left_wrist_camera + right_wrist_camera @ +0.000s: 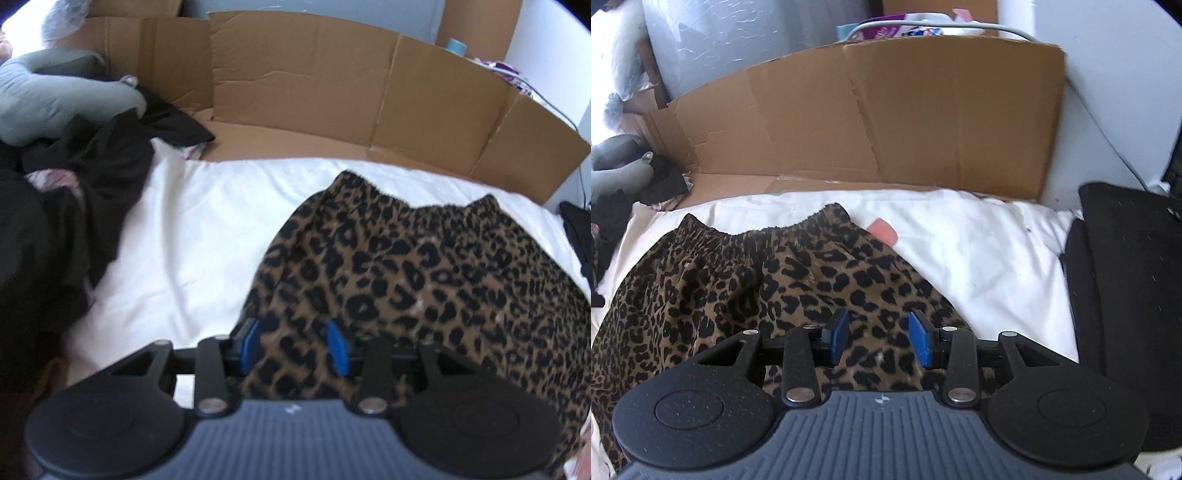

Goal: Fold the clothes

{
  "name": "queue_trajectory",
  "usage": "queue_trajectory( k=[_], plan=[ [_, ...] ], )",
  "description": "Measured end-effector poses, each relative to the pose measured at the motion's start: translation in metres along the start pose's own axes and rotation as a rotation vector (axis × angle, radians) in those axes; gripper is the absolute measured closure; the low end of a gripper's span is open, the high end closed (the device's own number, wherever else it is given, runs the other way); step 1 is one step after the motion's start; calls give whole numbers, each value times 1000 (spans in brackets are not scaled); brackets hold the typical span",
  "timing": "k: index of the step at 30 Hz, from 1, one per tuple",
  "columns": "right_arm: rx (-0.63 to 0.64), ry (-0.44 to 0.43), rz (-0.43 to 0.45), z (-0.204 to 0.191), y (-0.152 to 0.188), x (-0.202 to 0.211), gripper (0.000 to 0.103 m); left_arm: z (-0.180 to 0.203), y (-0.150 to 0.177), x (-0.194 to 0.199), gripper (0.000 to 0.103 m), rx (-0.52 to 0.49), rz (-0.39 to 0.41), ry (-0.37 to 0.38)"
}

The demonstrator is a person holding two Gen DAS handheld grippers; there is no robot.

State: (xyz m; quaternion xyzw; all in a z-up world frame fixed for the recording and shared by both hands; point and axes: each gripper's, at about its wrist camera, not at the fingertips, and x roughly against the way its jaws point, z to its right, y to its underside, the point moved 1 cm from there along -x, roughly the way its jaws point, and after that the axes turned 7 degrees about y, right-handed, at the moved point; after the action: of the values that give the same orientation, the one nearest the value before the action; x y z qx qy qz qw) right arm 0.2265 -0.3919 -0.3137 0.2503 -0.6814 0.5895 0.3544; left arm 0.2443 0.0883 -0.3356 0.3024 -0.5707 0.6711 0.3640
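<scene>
A leopard-print garment (417, 266) with an elastic waistband lies on the white sheet (199, 236); it also shows in the right wrist view (757, 280). My left gripper (295, 343) is open over its near left edge, with fabric bunched between the blue pads (338, 345). My right gripper (877, 338) is open just above the garment's near right part, its blue pads (919, 338) apart with flat fabric showing between them. Whether either gripper touches the cloth I cannot tell.
A flattened cardboard box (332, 99) stands along the far edge of the bed. A pile of black and grey clothes (62, 177) lies to the left. A black folded item (1126, 295) lies to the right. A small pink object (882, 229) lies by the waistband.
</scene>
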Motion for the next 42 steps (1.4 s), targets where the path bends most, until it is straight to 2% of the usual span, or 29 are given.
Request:
queue_trajectory(
  k=[3, 6, 11, 17, 23, 25, 31, 42],
  plan=[
    [12, 10, -8, -1, 10, 7, 59, -17, 9, 11, 59, 15, -23, -33],
    [16, 4, -17, -3, 18, 12, 55, -38, 17, 23, 59, 54, -33, -70],
    [24, -6, -16, -8, 24, 22, 37, -66, 34, 42, 59, 113, -47, -107],
    [37, 5, -16, -13, 32, 29, 20, -75, 70, 49, 59, 167, -91, -102],
    [24, 9, -28, -13, 39, 32, 18, -79, 94, 48, 64, 201, -118, -97],
    [19, 9, -31, -13, 41, 33, 18, -78, 98, 46, 71, 195, -126, -97],
    [22, 4, -55, -13, 51, 33, 18, -78, 109, 38, 71, 200, -137, -73],
    [11, -5, -82, -15, 62, 30, 18, -74, 111, 29, 73, 175, -176, -80]
  ],
)
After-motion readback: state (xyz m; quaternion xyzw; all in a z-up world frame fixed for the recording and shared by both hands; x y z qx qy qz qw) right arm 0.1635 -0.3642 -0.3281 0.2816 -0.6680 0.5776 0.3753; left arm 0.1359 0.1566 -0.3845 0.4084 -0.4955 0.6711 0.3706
